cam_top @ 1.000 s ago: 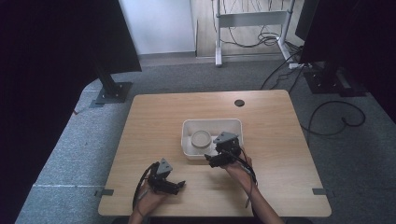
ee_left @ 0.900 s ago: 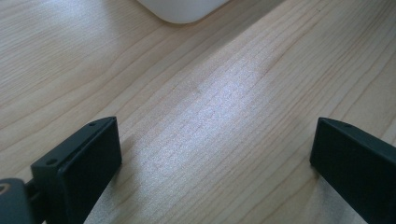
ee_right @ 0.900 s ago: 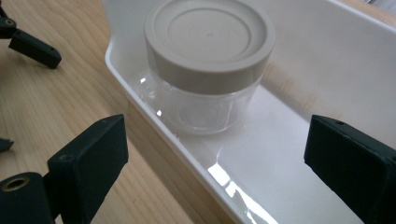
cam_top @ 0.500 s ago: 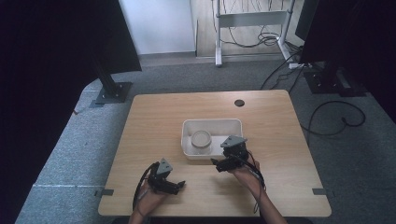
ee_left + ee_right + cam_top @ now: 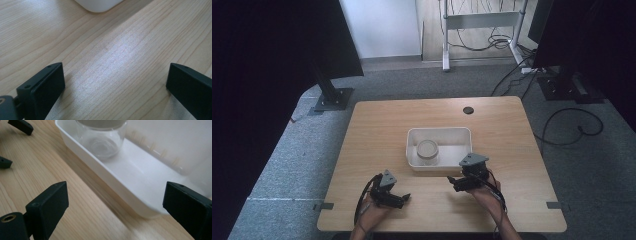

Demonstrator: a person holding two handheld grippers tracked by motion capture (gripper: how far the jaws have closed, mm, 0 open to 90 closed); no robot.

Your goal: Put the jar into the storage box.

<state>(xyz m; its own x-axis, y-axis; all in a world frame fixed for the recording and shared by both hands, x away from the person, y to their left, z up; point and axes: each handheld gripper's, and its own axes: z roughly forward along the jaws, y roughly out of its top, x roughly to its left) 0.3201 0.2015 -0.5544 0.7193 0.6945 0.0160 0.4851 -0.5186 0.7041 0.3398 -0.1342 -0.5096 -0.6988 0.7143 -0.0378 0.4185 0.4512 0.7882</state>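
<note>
A white tray (image 5: 439,131) sits mid-table with a clear glass jar (image 5: 428,151) standing upright in its left part. My right gripper (image 5: 455,182) rests just off the tray's front right corner, jaws pointing left. In the right gripper view it (image 5: 116,195) is open, the tray's near wall (image 5: 120,192) runs between the jaws, and the jar (image 5: 102,140) stands farther in. My left gripper (image 5: 404,198) lies near the front edge, left of the right one. It (image 5: 116,75) is wide open over bare wood, with a tray corner (image 5: 100,5) ahead.
The wooden table (image 5: 377,130) has a round cable hole (image 5: 468,109) at its far side. Dark monitor stands (image 5: 332,97) and cables (image 5: 572,125) are on the carpet beyond. The left gripper's jaw tips (image 5: 21,126) show at the top left of the right gripper view.
My right gripper has drawn back from the tray toward the front right, empty. The jar stays in the tray. The left gripper has not moved.
</note>
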